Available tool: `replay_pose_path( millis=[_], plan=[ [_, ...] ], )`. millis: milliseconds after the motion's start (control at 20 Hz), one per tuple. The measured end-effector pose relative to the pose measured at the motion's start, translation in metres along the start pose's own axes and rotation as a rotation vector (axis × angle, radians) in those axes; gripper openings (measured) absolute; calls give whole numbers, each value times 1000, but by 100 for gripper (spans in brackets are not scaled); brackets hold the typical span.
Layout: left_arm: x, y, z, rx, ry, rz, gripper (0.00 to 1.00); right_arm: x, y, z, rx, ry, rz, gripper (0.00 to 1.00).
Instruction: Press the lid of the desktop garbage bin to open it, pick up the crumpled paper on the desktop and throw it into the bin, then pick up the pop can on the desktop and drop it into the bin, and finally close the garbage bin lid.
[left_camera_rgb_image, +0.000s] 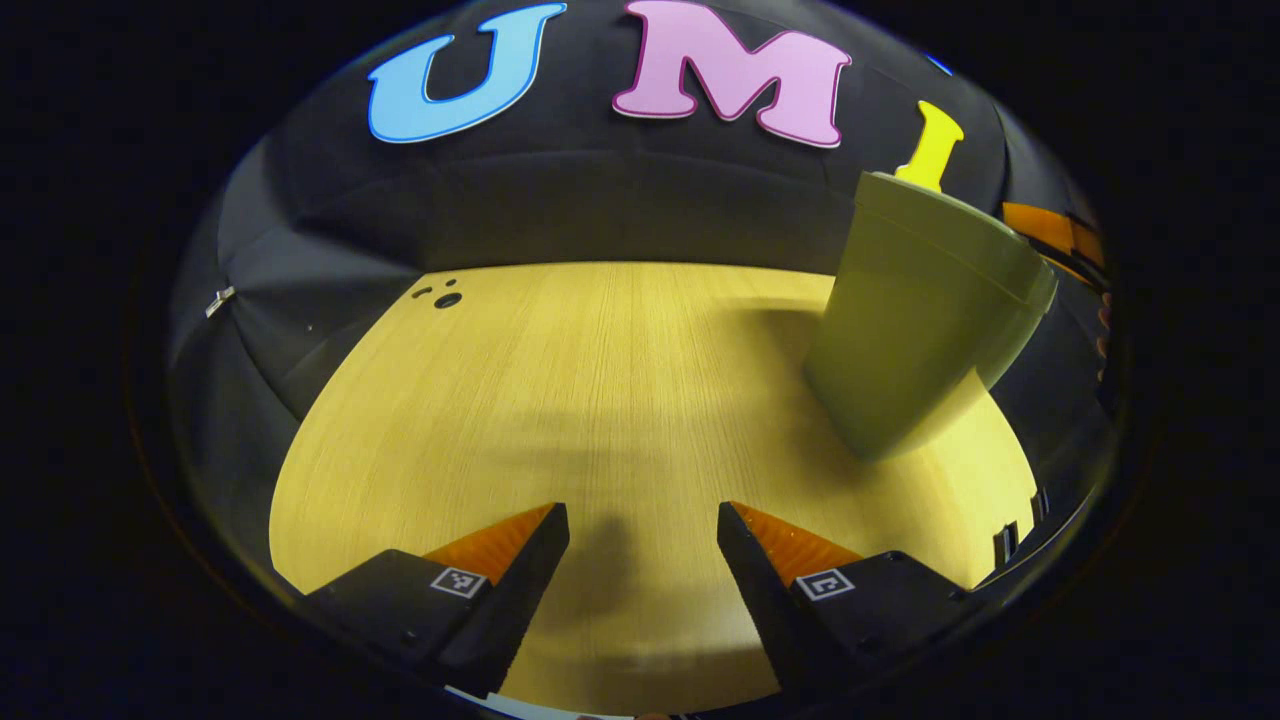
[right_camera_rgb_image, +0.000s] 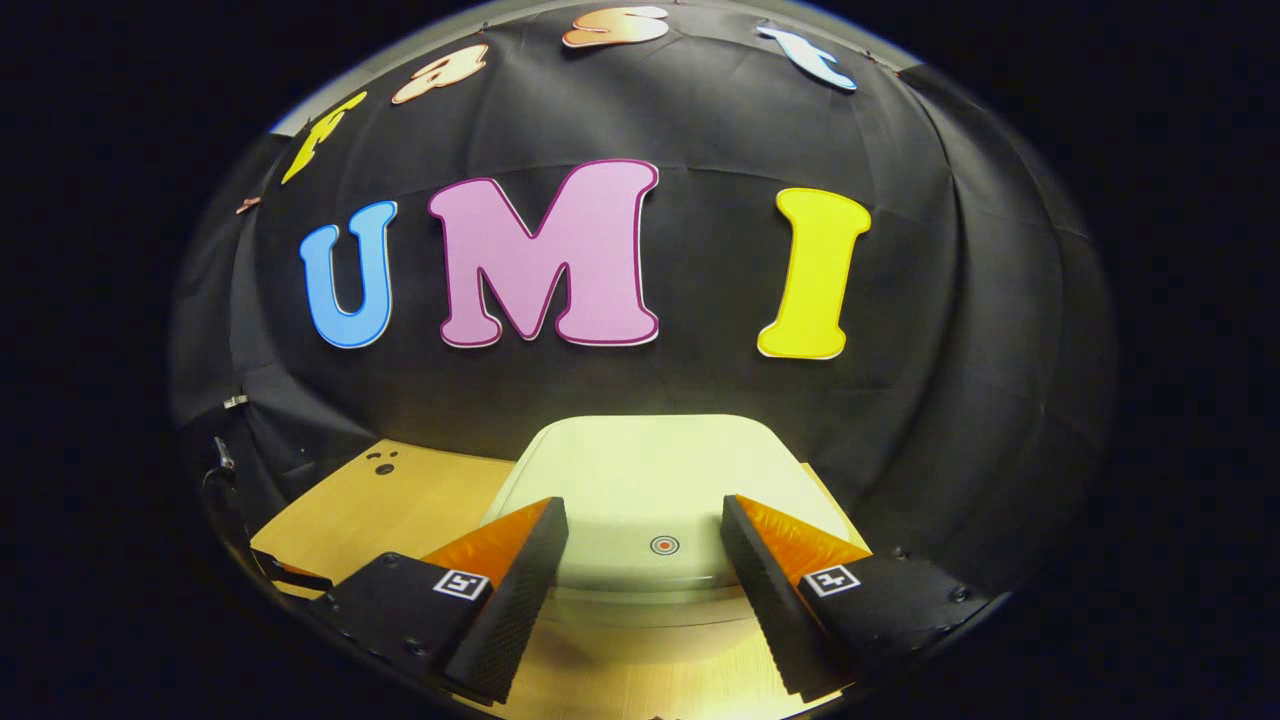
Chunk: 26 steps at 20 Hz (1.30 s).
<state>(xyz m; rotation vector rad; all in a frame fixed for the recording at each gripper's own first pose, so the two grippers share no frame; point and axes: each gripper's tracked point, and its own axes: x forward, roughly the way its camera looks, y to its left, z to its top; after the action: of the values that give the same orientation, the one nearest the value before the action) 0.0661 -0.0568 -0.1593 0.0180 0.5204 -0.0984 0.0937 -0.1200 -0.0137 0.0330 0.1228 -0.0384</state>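
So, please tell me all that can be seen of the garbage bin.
The garbage bin is pale green, looks like plastic and narrows toward its base. It stands upright on the wooden desk, near the black cloth wall. Its lid lies flat and closed, with a small round ring mark near the front edge. Nothing touches it.

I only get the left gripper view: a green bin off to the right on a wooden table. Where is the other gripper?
Observer: In the right gripper view, the right gripper hangs open just in front of the bin, pointing at its lid.
Operator: Is that lid up or down?
Observer: Down. From there it looks flat and shut.
Operator: Anything on top of it?
Observer: A small round mark near the front edge, straight ahead of that gripper.
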Motion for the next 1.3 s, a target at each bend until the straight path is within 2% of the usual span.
replay_pose_path(
  millis=[250, 500, 650, 800, 1000, 1150, 1300],
  plan=[
    [-20, 8, 31, -5, -113, -12, 96, -16, 7, 17, -16, -61, -48, 97],
    [-48, 18, 66, -23, -215, -59, 96, -44, 26, 43, 0, -120, -65, 97],
    [-79, 26, 89, 47, -322, -46, 96, -64, 43, 50, 8, -142, -63, 97],
    [-112, 23, 111, 107, -423, -53, 96, -87, 66, 53, -12, -190, -36, 97],
    [-158, 26, 129, 71, -529, -49, 96, -112, 102, 48, -62, -235, 12, 97],
    [-185, 38, 132, 27, -598, -10, 96, -126, 125, 37, -63, -229, 45, 98],
    [-199, 51, 111, 15, -614, 46, 96, -141, 143, 21, -61, -202, 83, 99]
  ],
)
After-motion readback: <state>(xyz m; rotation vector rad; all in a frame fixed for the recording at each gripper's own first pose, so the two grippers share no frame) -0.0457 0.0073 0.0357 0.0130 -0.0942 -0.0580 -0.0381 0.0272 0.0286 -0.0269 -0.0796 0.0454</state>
